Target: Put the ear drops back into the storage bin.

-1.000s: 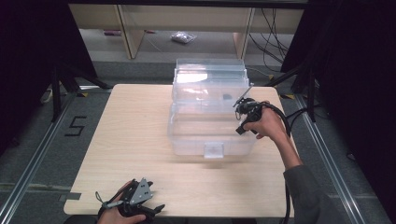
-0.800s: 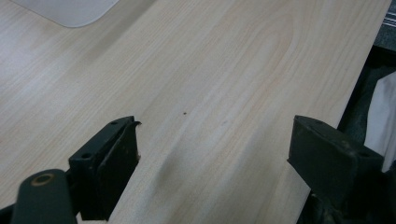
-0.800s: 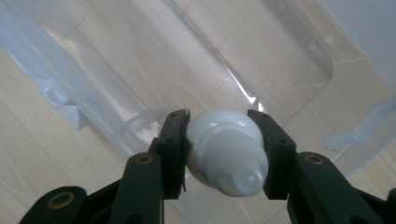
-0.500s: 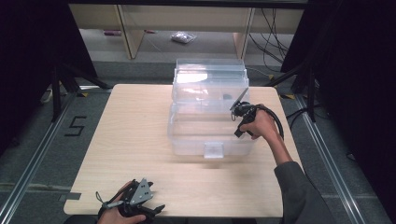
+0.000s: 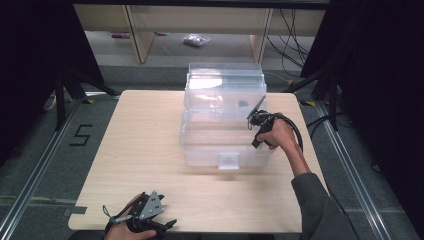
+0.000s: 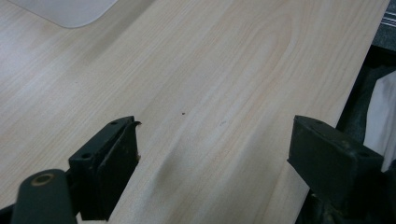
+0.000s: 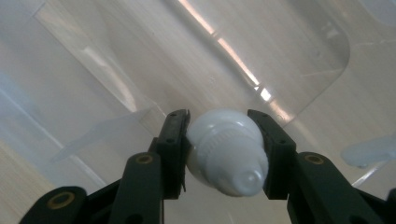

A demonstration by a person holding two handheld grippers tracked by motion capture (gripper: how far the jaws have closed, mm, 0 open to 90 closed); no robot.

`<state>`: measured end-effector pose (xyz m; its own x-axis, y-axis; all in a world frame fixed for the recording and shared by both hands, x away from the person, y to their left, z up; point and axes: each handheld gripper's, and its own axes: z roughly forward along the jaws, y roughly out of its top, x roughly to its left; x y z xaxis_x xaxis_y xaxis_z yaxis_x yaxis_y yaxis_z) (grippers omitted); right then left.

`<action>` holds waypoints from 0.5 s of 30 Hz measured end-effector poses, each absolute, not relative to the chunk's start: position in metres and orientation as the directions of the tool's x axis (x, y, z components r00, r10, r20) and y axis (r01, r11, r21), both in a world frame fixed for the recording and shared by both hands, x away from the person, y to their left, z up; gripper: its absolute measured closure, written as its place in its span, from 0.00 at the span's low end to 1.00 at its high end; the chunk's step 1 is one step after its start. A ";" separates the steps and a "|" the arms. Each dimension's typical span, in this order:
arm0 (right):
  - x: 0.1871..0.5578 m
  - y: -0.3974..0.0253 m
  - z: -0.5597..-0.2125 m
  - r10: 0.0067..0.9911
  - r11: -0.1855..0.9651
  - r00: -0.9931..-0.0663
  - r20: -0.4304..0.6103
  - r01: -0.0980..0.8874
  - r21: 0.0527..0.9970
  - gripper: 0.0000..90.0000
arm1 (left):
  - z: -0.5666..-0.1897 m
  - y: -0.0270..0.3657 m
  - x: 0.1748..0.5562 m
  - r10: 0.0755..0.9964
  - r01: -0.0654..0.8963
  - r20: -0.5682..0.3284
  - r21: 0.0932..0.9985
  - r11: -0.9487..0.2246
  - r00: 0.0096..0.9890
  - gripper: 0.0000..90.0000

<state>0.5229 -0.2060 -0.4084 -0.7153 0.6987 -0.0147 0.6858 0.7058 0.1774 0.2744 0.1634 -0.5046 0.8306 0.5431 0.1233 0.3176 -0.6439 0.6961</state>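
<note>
Change: over the last second I had moved the right gripper inward from the bin's right rim, so it sat lower over the clear plastic storage bin; I judged the drop-off close.
Right gripper: clamped on a small white plastic bottle, cap end toward the camera, held between the jaws above the bin's interior.
Left gripper: jaws wide, nothing between them, resting on the table edge nearest me.
Materials: bottle smooth, rounded, ribbed cap; bin glossy, transparent, rounded corners; table pale wood-grain laminate.
</note>
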 end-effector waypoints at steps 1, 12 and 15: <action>0.524 -0.204 -0.410 0.724 0.681 -0.689 -0.001 0.716 0.152 0.67 | -0.504 0.164 0.275 0.542 0.319 0.119 0.697 -0.642 0.832 0.17; 0.527 -0.207 -0.425 0.732 0.672 -0.681 0.017 0.726 0.146 0.67 | -0.505 0.164 0.275 0.541 0.320 0.116 0.696 -0.643 0.833 0.17; 0.527 -0.207 -0.426 0.746 0.657 -0.665 0.027 0.743 0.131 0.67 | -0.505 0.163 0.274 0.544 0.319 0.124 0.696 -0.644 0.830 0.17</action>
<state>0.5271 -0.2071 -0.4257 -0.6649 0.7464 0.0274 0.7426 0.6567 0.1314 0.2744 0.1634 -0.5046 0.8299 0.5441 0.1237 0.3186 -0.6440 0.6956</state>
